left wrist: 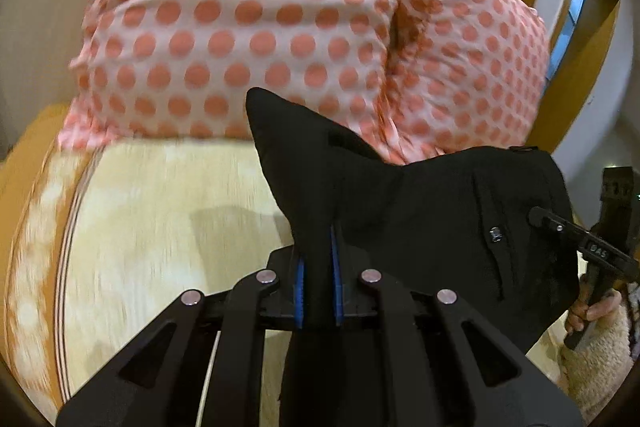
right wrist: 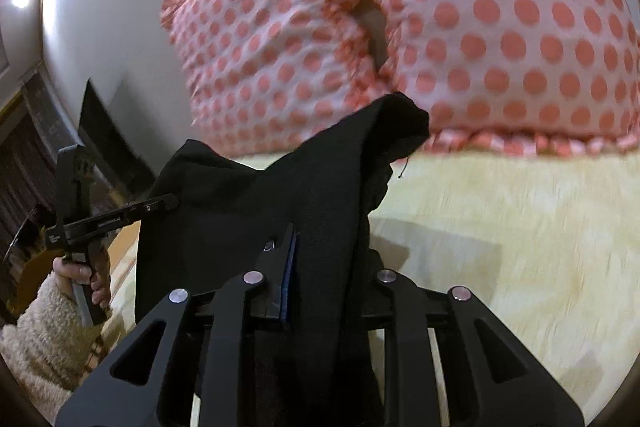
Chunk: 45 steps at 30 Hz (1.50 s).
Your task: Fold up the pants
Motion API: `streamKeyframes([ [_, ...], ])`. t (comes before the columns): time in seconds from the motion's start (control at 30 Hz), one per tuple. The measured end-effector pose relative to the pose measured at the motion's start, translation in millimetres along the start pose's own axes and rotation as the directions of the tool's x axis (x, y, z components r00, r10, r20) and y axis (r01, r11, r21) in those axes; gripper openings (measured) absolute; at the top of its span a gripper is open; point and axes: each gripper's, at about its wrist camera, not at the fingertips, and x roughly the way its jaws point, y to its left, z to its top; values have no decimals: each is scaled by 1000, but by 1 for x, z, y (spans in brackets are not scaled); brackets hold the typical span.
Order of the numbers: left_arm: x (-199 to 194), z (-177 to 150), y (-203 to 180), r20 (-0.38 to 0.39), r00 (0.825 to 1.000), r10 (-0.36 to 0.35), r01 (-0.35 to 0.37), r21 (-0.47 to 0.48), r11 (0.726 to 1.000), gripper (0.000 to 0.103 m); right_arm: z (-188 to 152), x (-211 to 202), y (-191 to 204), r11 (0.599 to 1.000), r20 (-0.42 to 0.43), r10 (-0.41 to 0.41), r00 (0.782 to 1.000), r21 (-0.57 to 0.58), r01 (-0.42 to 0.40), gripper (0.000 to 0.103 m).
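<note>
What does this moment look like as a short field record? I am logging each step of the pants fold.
garment: black fabric pants, bunched and lifted off the bed
left gripper: shut on the pants, fabric pinched between its blue pads
right gripper: shut on the pants, a thick fold between its fingers
surface: pale yellow patterned bedspread, blurred
behind: pink pillows with coral polka dots, two side by side
fold state: not yet made; pants hang between both grippers

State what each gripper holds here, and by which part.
Both hold the black pants. The left gripper and the right gripper each pinch a bunched fold of the cloth; which part of the pants cannot be told.
</note>
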Motion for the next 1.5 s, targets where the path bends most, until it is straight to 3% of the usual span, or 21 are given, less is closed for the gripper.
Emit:
streamKeyframes([
  [0.13,43,30,8,-14,999,41,-41,-18,999,10,16,29,-25,998,-8,-46,999,36,46,21],
  [0.3,92,18,24,-120,989,82,-89,-60,994,11,1,68,-57,982,-139,-124,982,127,142,22],
  [0.4,111,7,28,-144,981,132,-144,-78,986,25,-4,72,-57,970,-149,-174,973,146,195,27],
  [0.47,113,8,23,-140,975,174,-184,-67,981,27,-6,75,-47,952,-157,-274,949,98,291,39],
  [0.53,110,9,17,-138,965,222,-230,-39,972,34,-9,73,-39,922,-154,-374,915,46,384,64],
  [0.57,104,8,13,-130,963,238,-244,-29,969,37,-9,69,-38,908,-146,-408,901,33,417,67],
  [0.63,82,6,2,-75,952,297,-298,4,955,62,-10,47,-40,866,-102,-494,864,37,499,79],
  [0.7,56,-1,-9,3,950,312,-312,39,949,79,-11,20,-38,841,-36,-533,845,86,534,87],
  [0.73,39,-6,-20,39,957,287,-289,60,956,83,-13,11,-33,825,-4,-559,829,94,557,87],
  [0.77,26,-12,-30,53,970,237,-240,77,968,85,-14,3,-26,833,33,-551,834,81,548,87],
  [0.83,8,-24,-46,57,991,120,-125,98,987,92,-19,-3,0,872,63,-487,871,-16,489,87],
  [0.9,-4,-37,-62,45,998,40,-45,120,992,93,-29,-3,22,886,67,-448,892,-99,453,87],
  [0.97,-1,-46,-75,19,1000,10,-13,142,990,93,-37,-1,32,900,39,-414,909,-135,415,87],
  [1.07,19,-57,-85,-33,999,25,-19,165,986,93,-48,14,35,914,-37,-384,923,-155,374,87],
  [1.17,51,-66,-76,-166,984,66,-45,129,991,93,-64,45,31,895,-184,-433,882,-201,398,88],
  [1.2,58,-70,-71,-203,977,71,-49,109,993,93,-69,46,33,892,-165,-437,884,-208,402,90],
  [1.33,63,-75,-75,-174,979,104,-80,140,987,100,-65,47,32,902,-184,-424,887,-179,394,96],
  [1.4,59,-74,-73,-183,977,107,-90,102,991,100,-64,43,31,910,-178,-410,894,-152,387,96],
  [1.5,28,-80,-68,-133,980,145,-137,70,988,101,-68,13,35,896,-125,-444,887,-75,438,102],
])
